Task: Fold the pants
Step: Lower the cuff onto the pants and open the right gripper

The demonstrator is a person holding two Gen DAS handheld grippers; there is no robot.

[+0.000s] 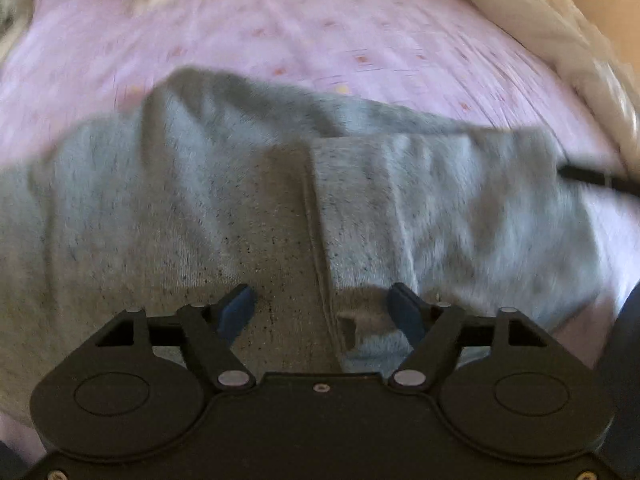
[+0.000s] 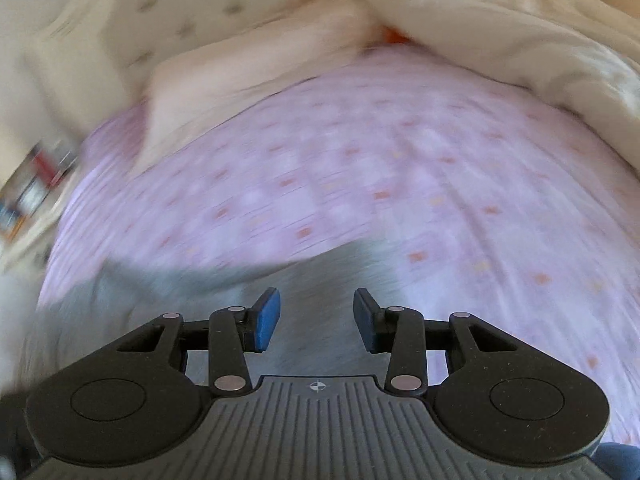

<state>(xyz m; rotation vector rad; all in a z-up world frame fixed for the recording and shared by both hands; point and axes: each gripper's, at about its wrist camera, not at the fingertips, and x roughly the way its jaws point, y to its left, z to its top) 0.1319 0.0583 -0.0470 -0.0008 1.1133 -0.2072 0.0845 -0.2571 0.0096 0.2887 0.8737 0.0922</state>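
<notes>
Grey speckled sweatpants (image 1: 208,200) lie spread on a pink patterned bed sheet (image 1: 320,40), with one layer folded over along a seam down the middle. My left gripper (image 1: 324,312) hovers just over the pants, open, its blue pads (image 1: 236,312) on either side of the seam, holding nothing. In the right wrist view, my right gripper (image 2: 316,320) is open and empty above an edge of the pants (image 2: 312,280), with the pink sheet (image 2: 400,168) beyond. Both views are motion blurred.
A cream duvet (image 2: 500,32) is bunched along the far and right side of the bed. A pale pillow (image 2: 248,60) lies at the far left. A dark strap-like thing (image 1: 596,178) shows at the right edge of the left wrist view.
</notes>
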